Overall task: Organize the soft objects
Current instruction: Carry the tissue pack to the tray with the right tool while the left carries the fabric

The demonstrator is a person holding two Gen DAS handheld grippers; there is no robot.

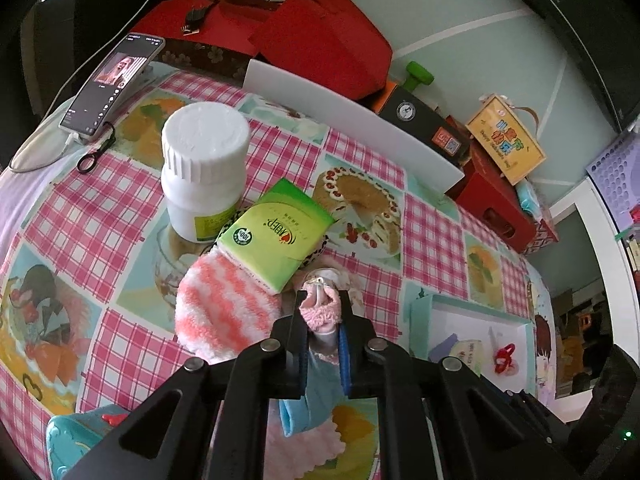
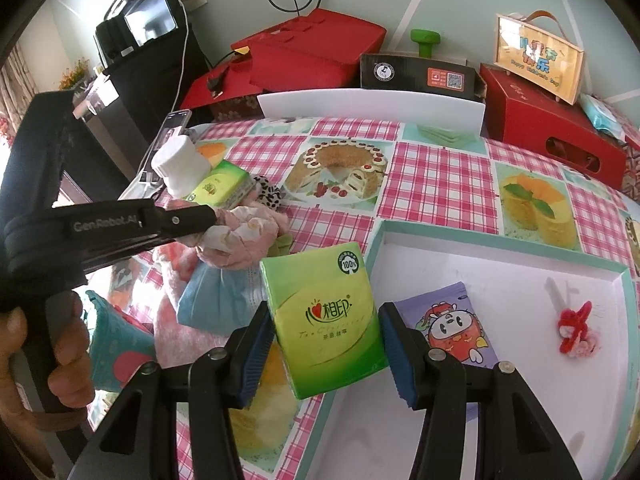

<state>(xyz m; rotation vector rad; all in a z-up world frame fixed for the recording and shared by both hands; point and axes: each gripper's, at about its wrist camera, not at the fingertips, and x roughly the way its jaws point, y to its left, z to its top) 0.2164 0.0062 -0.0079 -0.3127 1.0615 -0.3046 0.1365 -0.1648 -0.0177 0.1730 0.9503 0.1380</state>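
Observation:
My left gripper is shut on a pink fluffy cloth item in a pile of soft things; it also shows in the right wrist view over pink and white cloth. A pink-and-white striped sock lies left of it, under a green tissue pack. My right gripper is shut on a second green tissue pack, held upright above the left rim of the white tray. A blue cloth lies beside it.
A white pill bottle stands behind the pile. The tray holds a purple snack packet and a red-pink hair tie. A phone, red boxes and a white board line the table's far edge.

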